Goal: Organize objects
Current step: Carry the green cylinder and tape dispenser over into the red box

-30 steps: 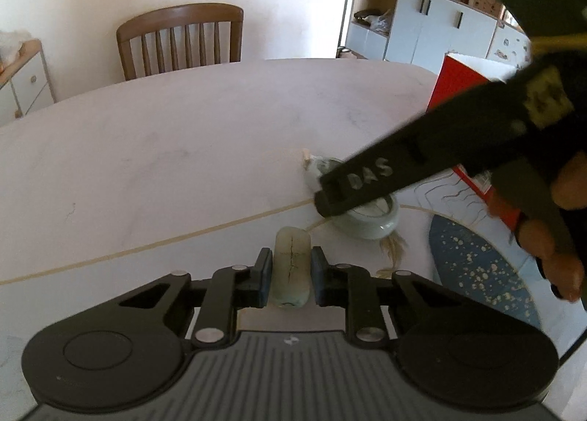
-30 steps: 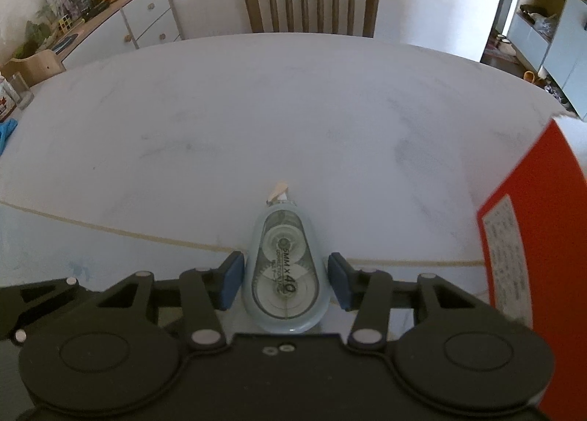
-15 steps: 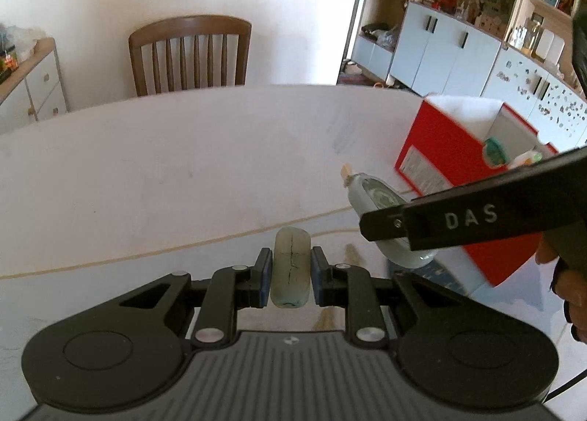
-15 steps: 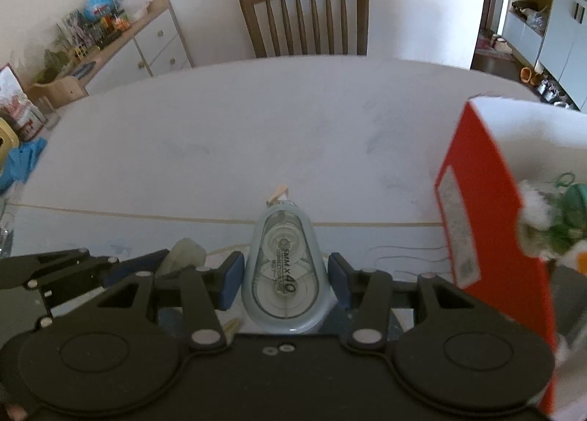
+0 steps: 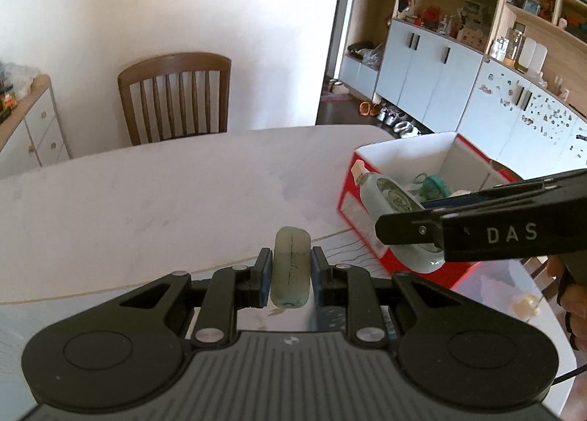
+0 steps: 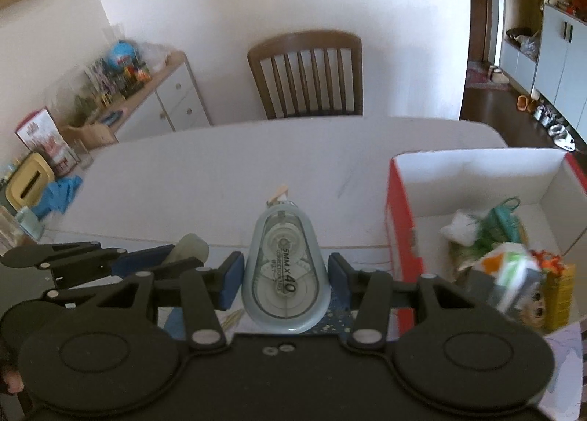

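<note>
The right tool [image 6: 286, 279] grips a correction tape dispenser [image 6: 285, 274], the left tool [image 5: 291, 274] a pale eraser [image 5: 290, 268]. The red box [image 6: 398, 237] sits just right; its near wall could snag the dispenser.

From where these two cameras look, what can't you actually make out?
- Pale green object in the left hand-held gripper: seen edge-on in the left view, so I can't tell what it is.
- Items in the red box: motion-blurred in the right view.
- Correction tape label: small print unreadable.
- Right hand-held gripper: its black body hides the table beneath.
</note>
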`<state>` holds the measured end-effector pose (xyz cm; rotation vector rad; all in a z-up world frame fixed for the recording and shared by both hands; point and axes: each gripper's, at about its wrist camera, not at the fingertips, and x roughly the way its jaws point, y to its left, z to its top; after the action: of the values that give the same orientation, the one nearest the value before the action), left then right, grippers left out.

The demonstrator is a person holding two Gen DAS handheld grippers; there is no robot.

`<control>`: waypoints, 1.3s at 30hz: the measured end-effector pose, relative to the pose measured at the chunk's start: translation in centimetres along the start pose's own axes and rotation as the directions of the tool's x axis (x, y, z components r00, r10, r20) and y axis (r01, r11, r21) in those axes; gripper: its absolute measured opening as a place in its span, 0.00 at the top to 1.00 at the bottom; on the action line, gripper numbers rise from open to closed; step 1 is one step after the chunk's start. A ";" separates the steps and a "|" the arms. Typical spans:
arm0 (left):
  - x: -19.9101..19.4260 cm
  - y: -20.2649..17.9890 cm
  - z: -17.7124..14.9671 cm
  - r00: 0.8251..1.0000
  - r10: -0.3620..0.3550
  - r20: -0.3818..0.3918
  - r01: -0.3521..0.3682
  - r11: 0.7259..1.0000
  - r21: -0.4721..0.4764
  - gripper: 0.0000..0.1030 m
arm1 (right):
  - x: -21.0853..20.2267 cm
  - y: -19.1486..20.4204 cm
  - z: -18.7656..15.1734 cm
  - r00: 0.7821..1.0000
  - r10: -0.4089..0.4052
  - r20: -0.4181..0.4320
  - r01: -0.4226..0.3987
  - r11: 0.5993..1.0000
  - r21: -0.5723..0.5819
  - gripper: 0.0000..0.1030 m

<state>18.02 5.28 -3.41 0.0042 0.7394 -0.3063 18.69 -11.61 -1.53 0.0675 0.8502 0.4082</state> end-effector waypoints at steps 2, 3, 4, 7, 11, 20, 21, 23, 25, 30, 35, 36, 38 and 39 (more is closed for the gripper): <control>-0.4 -1.1 0.5 1.000 -0.001 0.002 0.001 1.000 0.007 0.80 | -1.1 -0.8 0.0 1.000 0.001 0.012 -0.001 1.000 -0.002 0.53; -0.5 -1.7 0.9 1.000 -0.002 0.004 0.002 1.000 0.011 0.80 | -1.8 -1.5 -0.1 1.000 0.004 0.016 -0.004 1.000 0.000 0.53; -0.6 -2.3 1.2 1.000 -0.004 0.007 0.004 1.000 0.016 0.80 | -2.4 -2.1 -0.2 1.000 0.006 0.021 -0.006 1.000 0.000 0.53; -0.5 -4.3 2.0 1.000 -0.013 0.011 0.012 1.000 0.025 0.80 | -3.9 -3.8 -0.4 0.999 -0.003 0.036 0.003 1.000 0.002 0.53; 0.2 -7.2 3.1 1.000 -0.021 0.015 0.020 0.999 0.042 0.80 | -5.9 -6.8 -0.7 0.998 -0.018 0.054 0.018 1.000 0.012 0.53; 2.5 -13.1 4.8 0.999 -0.033 0.007 0.032 0.997 0.077 0.80 | -8.8 -14.3 -1.3 0.993 -0.083 0.088 0.078 0.996 0.050 0.53; 2.8 -13.6 4.9 0.999 -0.033 0.005 0.032 0.996 0.080 0.80 | -9.0 -15.2 -1.3 0.992 -0.092 0.090 0.088 0.995 0.055 0.53; 3.6 -14.5 5.3 0.999 -0.033 -0.002 0.033 0.996 0.086 0.80 | -9.3 -16.7 -1.5 0.990 -0.108 0.090 0.103 0.993 0.060 0.53; 4.4 -15.4 5.6 0.999 -0.033 -0.011 0.034 0.995 0.091 0.80 | -9.4 -18.0 -1.7 0.989 -0.122 0.088 0.116 0.991 0.069 0.52; 6.9 -17.1 6.9 0.999 -0.032 -0.024 0.034 0.993 0.113 0.80 | -8.7 -20.7 -1.9 0.985 -0.153 0.074 0.148 0.987 0.069 0.52; 9.7 -17.7 8.4 0.999 -0.008 -0.045 0.013 0.993 0.115 0.80 | -7.3 -22.0 -1.8 0.985 -0.162 0.062 0.159 0.986 0.058 0.52; 10.3 -17.9 8.6 0.999 0.000 -0.051 0.006 0.993 0.117 0.80 | -6.8 -22.2 -1.8 0.985 -0.163 0.057 0.160 0.986 0.056 0.52; 11.7 -18.2 9.1 0.998 0.015 -0.065 -0.006 0.992 0.126 0.80 | -6.0 -22.6 -1.7 0.986 -0.160 0.046 0.158 0.986 0.053 0.52; 12.3 -18.3 9.3 0.997 0.022 -0.072 -0.012 0.991 0.130 0.80 | -5.5 -22.8 -1.7 0.986 -0.161 0.037 0.158 0.986 0.052 0.52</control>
<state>27.71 -16.62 -2.83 0.1454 0.7904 -0.3387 21.59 -34.83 -3.72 0.0522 0.8182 0.2350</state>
